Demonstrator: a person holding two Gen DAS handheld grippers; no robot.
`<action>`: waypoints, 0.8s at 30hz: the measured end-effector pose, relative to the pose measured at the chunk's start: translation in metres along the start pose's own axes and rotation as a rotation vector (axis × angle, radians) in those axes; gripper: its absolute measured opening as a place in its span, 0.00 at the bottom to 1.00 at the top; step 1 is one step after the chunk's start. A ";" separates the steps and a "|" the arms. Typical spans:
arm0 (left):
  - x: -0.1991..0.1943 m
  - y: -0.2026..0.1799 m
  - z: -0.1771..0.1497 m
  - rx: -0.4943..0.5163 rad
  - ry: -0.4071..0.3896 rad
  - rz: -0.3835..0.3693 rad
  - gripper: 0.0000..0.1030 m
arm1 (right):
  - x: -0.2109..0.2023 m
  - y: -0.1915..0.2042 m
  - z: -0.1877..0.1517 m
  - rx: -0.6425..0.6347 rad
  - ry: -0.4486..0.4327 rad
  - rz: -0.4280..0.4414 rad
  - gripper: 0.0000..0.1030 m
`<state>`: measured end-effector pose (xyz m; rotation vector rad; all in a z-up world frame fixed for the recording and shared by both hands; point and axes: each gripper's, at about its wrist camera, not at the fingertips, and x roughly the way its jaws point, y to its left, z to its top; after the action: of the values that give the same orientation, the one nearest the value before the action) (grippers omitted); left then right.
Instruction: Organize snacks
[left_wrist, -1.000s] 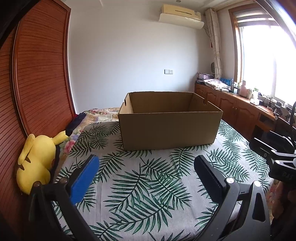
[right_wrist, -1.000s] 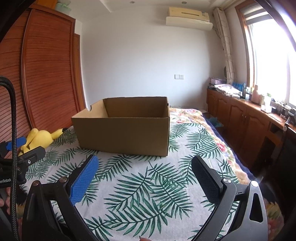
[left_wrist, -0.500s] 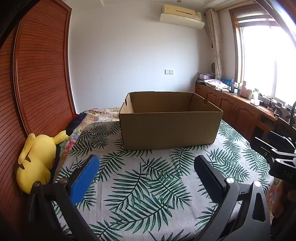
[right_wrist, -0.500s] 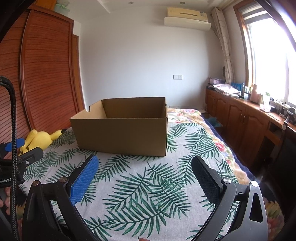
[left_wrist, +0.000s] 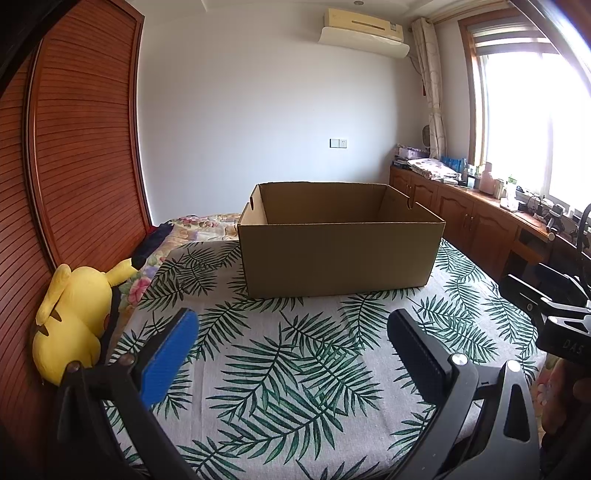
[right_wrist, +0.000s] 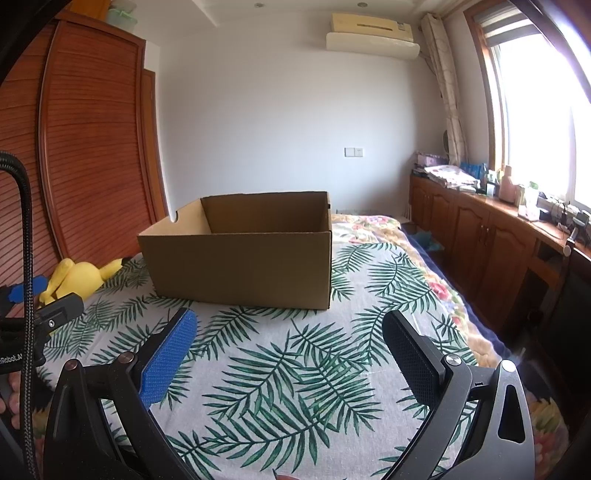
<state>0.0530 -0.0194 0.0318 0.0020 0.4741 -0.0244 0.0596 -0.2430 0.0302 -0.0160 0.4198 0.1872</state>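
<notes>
An open brown cardboard box (left_wrist: 340, 254) (right_wrist: 240, 266) stands on a bed covered by a palm-leaf sheet (left_wrist: 280, 373) (right_wrist: 280, 376). The box's inside floor is hidden by its front wall, and no snacks show in either view. My left gripper (left_wrist: 291, 332) hovers open over the sheet, a short way in front of the box, with nothing between its fingers. My right gripper (right_wrist: 288, 332) is open too and holds nothing, in front of the box's right half. The other gripper's body shows at the right edge of the left wrist view and the left edge of the right wrist view.
A yellow plush toy (left_wrist: 74, 321) (right_wrist: 77, 278) lies at the bed's left edge against a wooden wardrobe (left_wrist: 74, 166). Low wooden cabinets (right_wrist: 480, 236) with clutter on top run along the right under a window. A floral quilt (right_wrist: 373, 225) lies behind the box.
Both views have shifted only slightly; in the right wrist view the box has slid a little left. Both grippers have stayed open.
</notes>
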 end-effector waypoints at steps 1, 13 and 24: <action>0.000 0.001 0.000 0.000 0.001 0.000 1.00 | 0.000 0.000 0.000 0.000 0.000 0.000 0.99; -0.001 0.000 0.001 0.003 0.002 0.001 1.00 | -0.001 -0.001 0.000 -0.001 -0.001 -0.001 0.99; -0.001 0.000 0.001 0.002 0.001 -0.001 1.00 | -0.001 -0.002 0.001 0.000 0.000 -0.001 0.99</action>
<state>0.0523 -0.0190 0.0326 0.0038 0.4751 -0.0259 0.0594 -0.2452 0.0311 -0.0162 0.4196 0.1867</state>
